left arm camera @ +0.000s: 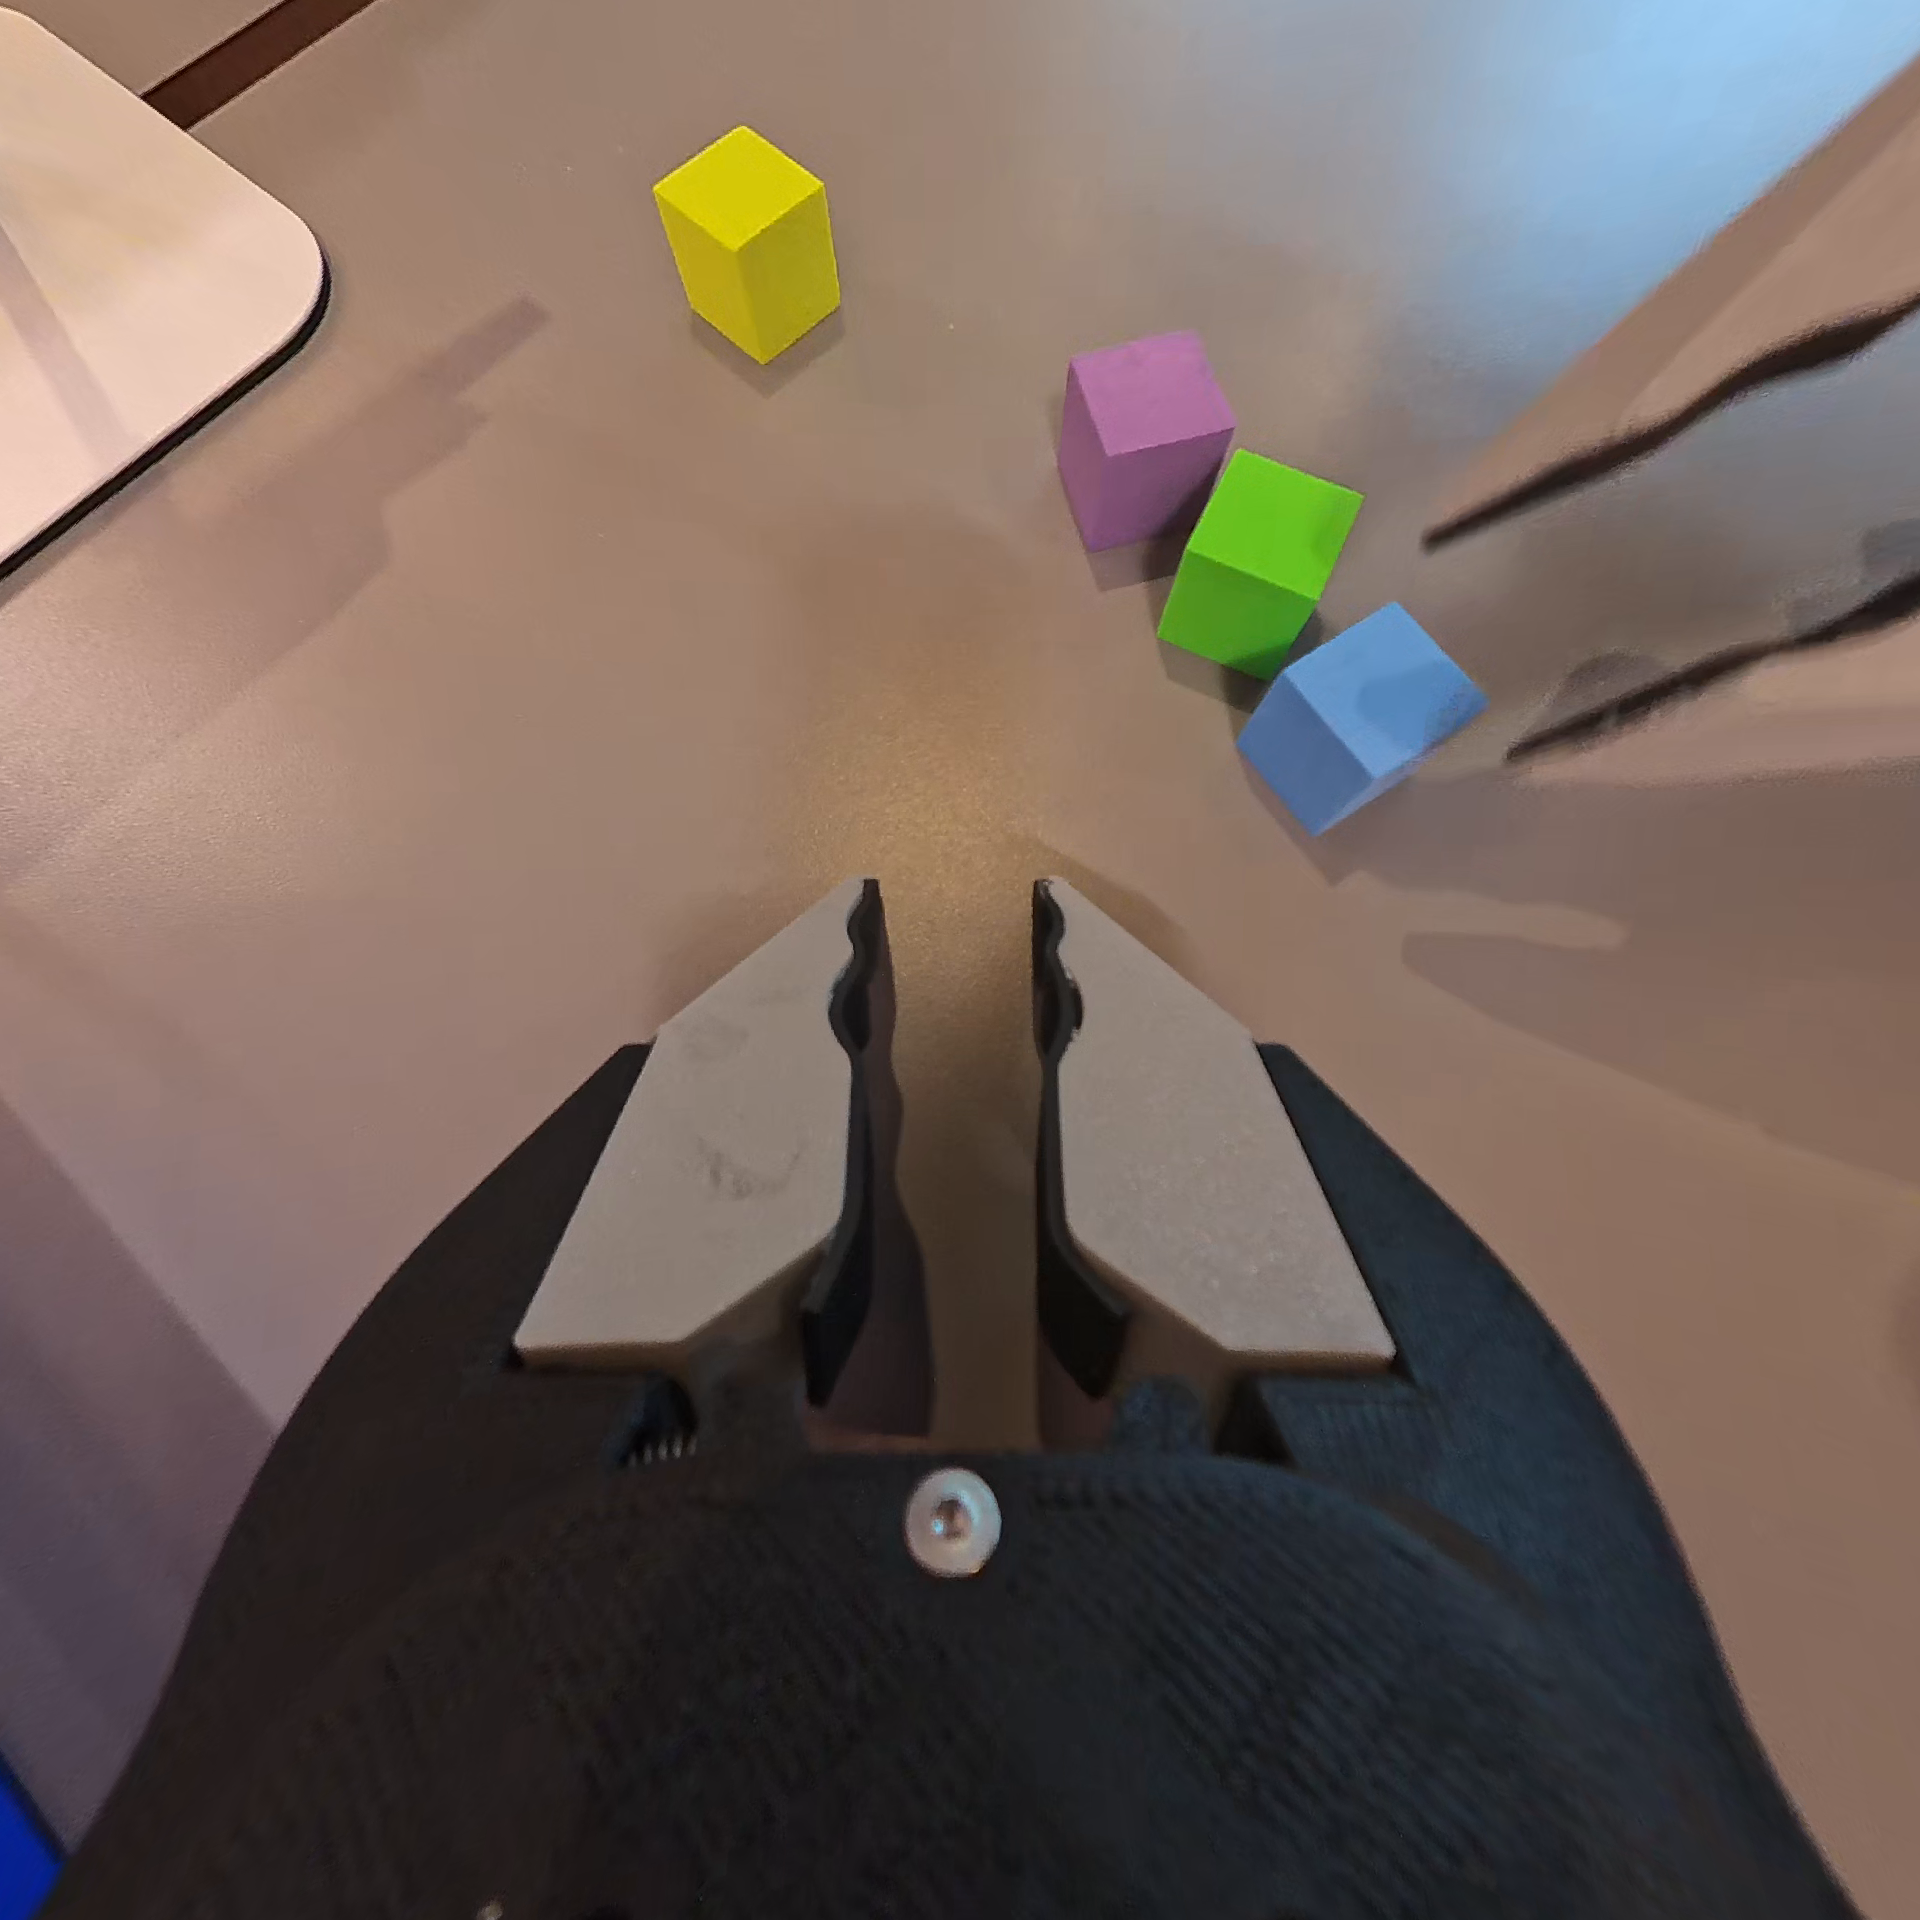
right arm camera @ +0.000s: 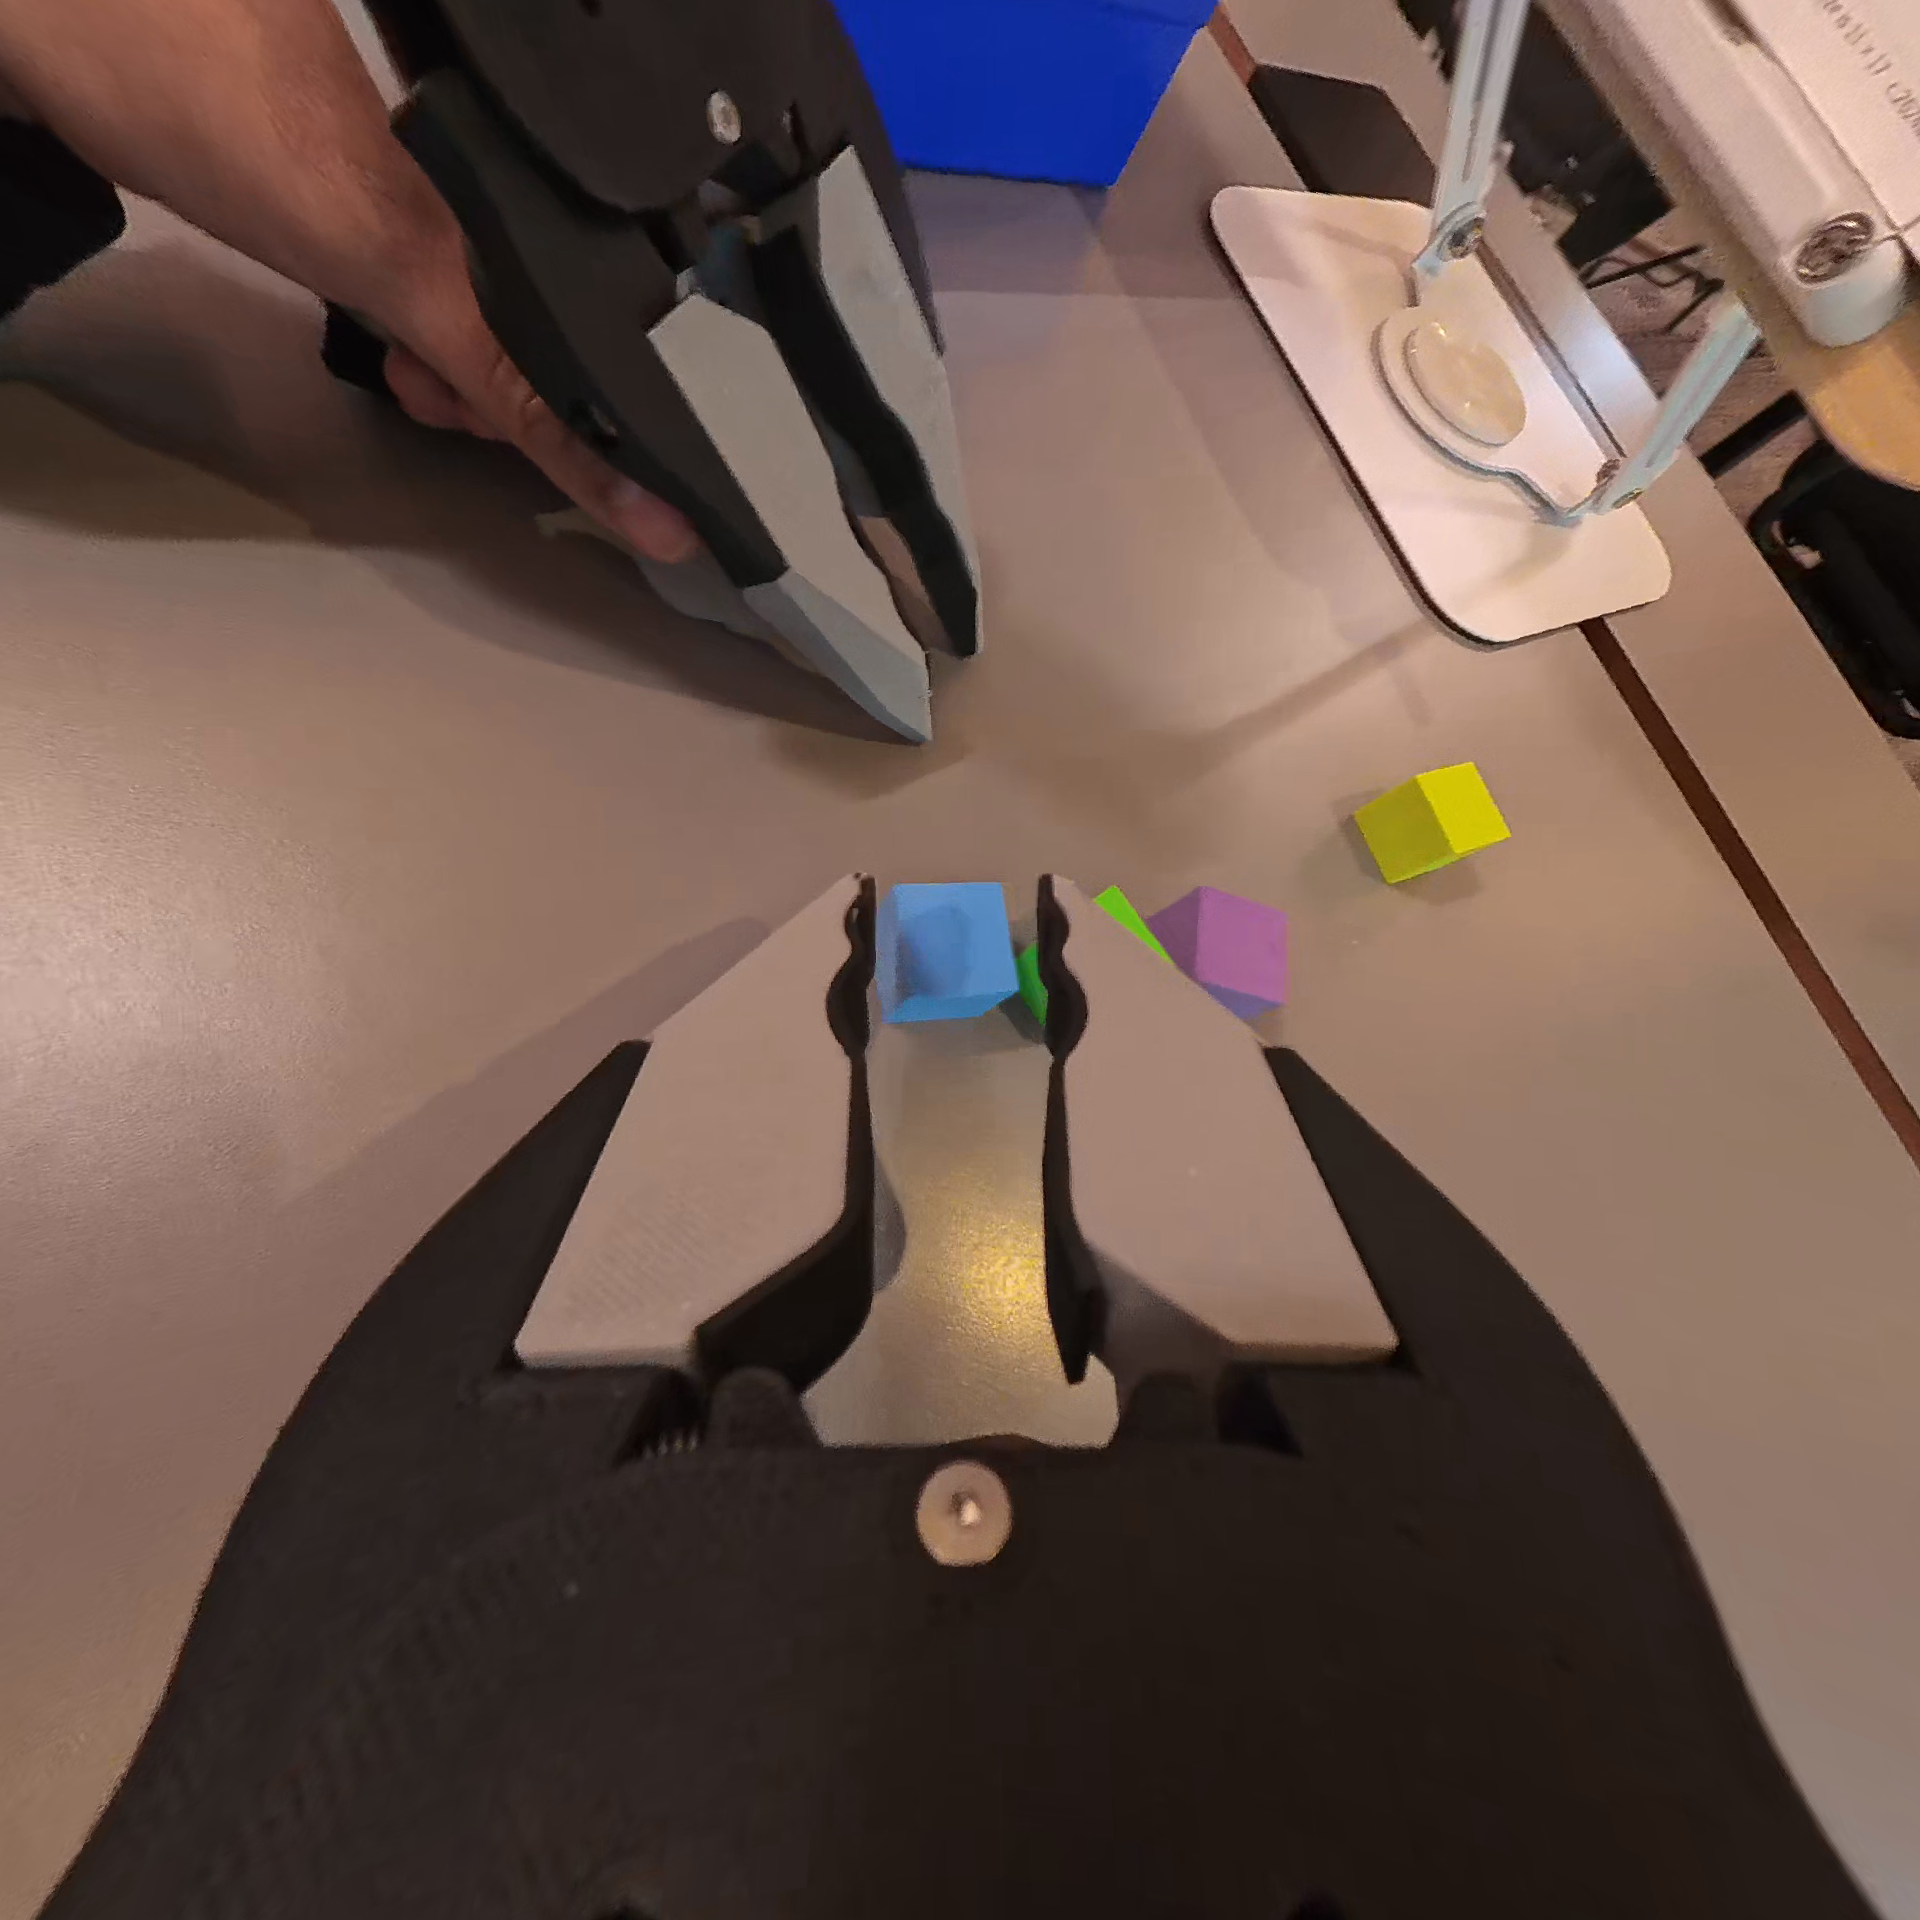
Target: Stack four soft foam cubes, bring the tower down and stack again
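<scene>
Both empty grippers gape; only the right wrist view shows the hand (right arm camera: 436,343) gripping the left gripper (right arm camera: 940,691).

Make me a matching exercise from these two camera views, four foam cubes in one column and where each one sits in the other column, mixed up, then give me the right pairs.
Things:
1. blue cube
2. green cube
3. purple cube
4. yellow cube

Places:
A. alone on the table, apart from the others
B. middle of the row of three
C. row end nearer the yellow cube
D. row end just ahead of the open right gripper

Pairs: 1-D, 2-B, 3-C, 4-A
</scene>
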